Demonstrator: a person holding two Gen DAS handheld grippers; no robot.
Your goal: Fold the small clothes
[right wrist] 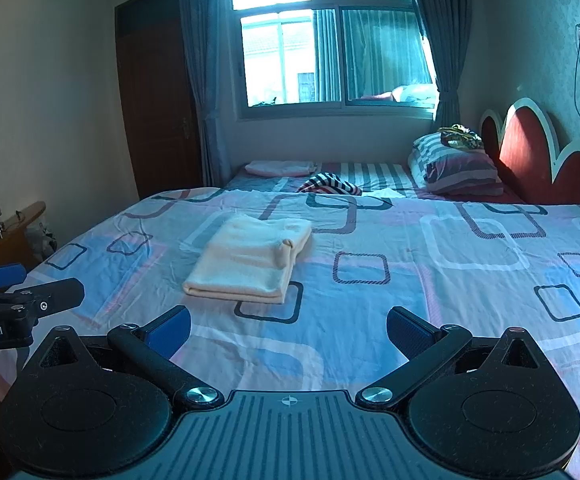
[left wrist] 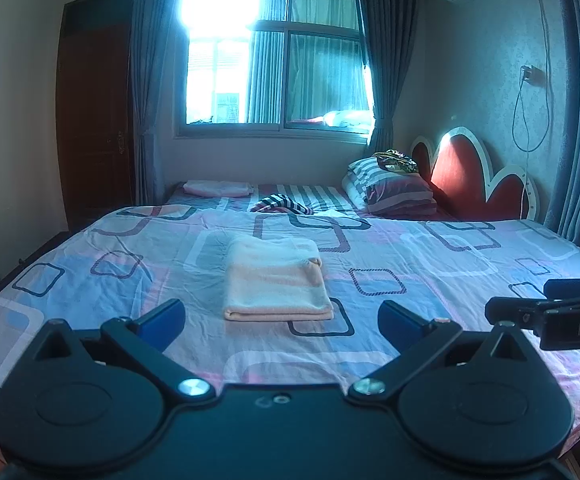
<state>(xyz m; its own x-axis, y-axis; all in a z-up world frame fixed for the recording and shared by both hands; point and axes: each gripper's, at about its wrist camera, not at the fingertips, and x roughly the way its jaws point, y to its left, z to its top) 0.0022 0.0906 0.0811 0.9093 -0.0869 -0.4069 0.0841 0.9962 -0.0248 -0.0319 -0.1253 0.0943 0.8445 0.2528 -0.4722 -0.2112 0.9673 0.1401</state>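
A pale peach garment [left wrist: 276, 278] lies folded into a neat rectangle on the patterned bedsheet [left wrist: 429, 264]; it also appears left of centre as the garment [right wrist: 250, 260] in the right wrist view. My left gripper [left wrist: 282, 322] hovers just short of its near edge, open, nothing between its blue pads. My right gripper [right wrist: 288, 330] is open and empty too, held to the right of the garment and short of it. Each gripper shows at the edge of the other's view: the right gripper [left wrist: 549, 308] and the left gripper [right wrist: 10, 288].
A striped dark cloth [left wrist: 282, 204] lies crumpled farther back, with a folded pink item [left wrist: 218, 188] behind it. Striped pillows [left wrist: 389, 188] rest against a red headboard [left wrist: 473, 176] at the far right. A window, curtains and a dark door stand beyond the bed.
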